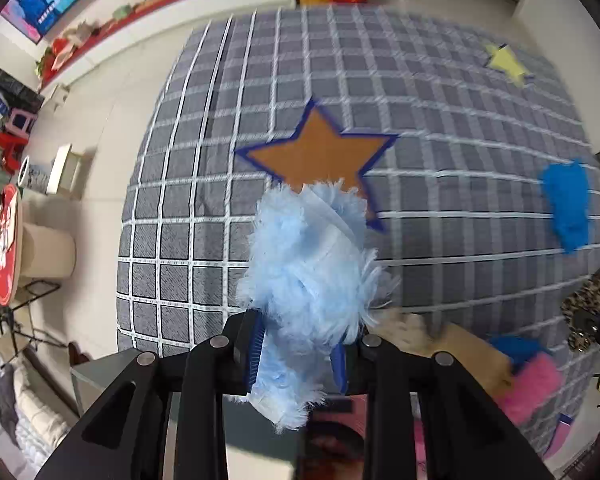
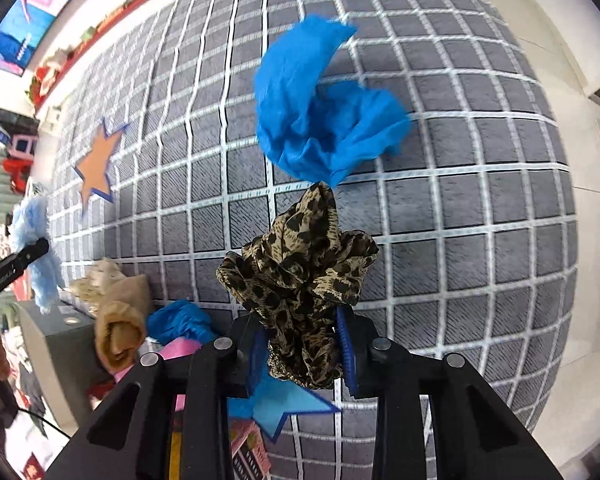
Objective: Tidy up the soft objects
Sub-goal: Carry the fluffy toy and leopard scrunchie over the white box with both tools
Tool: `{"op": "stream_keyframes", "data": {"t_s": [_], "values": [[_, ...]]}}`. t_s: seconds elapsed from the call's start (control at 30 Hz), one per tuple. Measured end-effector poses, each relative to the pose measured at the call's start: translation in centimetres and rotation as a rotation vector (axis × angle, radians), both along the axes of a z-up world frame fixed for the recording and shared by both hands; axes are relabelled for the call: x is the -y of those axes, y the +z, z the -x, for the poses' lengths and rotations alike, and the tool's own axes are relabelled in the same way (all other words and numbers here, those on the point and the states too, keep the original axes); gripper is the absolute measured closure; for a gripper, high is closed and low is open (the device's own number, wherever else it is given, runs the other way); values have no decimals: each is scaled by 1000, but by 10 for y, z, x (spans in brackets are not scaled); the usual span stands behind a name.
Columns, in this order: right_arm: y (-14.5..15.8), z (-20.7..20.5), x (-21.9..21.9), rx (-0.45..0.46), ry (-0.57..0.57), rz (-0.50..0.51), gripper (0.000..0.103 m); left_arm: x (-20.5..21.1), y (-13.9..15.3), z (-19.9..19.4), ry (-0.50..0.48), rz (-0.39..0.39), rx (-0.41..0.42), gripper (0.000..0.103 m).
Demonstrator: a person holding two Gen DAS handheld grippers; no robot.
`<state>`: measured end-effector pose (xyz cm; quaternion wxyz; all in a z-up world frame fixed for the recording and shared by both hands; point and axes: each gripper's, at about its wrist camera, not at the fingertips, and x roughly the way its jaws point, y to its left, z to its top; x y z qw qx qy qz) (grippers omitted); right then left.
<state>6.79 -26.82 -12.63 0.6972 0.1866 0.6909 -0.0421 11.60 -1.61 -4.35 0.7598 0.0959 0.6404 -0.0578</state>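
L gripper clamps fluffy blue cloth, R gripper clamps leopard cloth, both above checked rug. Tip: keep grips firm, lift tails clear w/o snagging.

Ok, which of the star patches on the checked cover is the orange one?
The big orange star with the dark blue border, just beyond the fluffy light blue cloth; the far one is yellow.

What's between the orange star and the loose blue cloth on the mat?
Nothing. In the left wrist view the stretch of checked mat from the orange star to the blue cloth is bare.
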Motion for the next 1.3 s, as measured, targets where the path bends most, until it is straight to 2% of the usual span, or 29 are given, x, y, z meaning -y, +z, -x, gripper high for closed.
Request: {"op": "stream_keyframes", "data": {"t_s": [0.2, 0.27, 0.3, 0.47, 0.77, 0.9, 1.03, 1.3], "values": [[31, 31, 21, 47, -34, -32, 71, 37, 68, 69, -53, 61, 50, 72], [33, 38, 22, 66, -33, -44, 71, 29, 70, 78, -71, 53, 55, 72], [35, 40, 24, 77, -34, -56, 71, 23, 55, 83, -82, 27, 61, 72], [54, 68, 27, 133, -29, -104, 71, 29, 25, 107, -140, -38, 52, 72], [65, 139, 9, 126, -88, -55, 71, 17, 21, 181, -267, 14, 16, 72], [65, 181, -12, 96, -136, -37, 71, 5, 23, 214, -331, 17, 16, 72], [67, 216, -39, 79, -156, -36, 71, -10, 31, 247, -378, 52, 28, 72], [81, 258, -107, 93, -121, -49, 71, -39, 55, 281, -392, 85, 87, 72]]}}
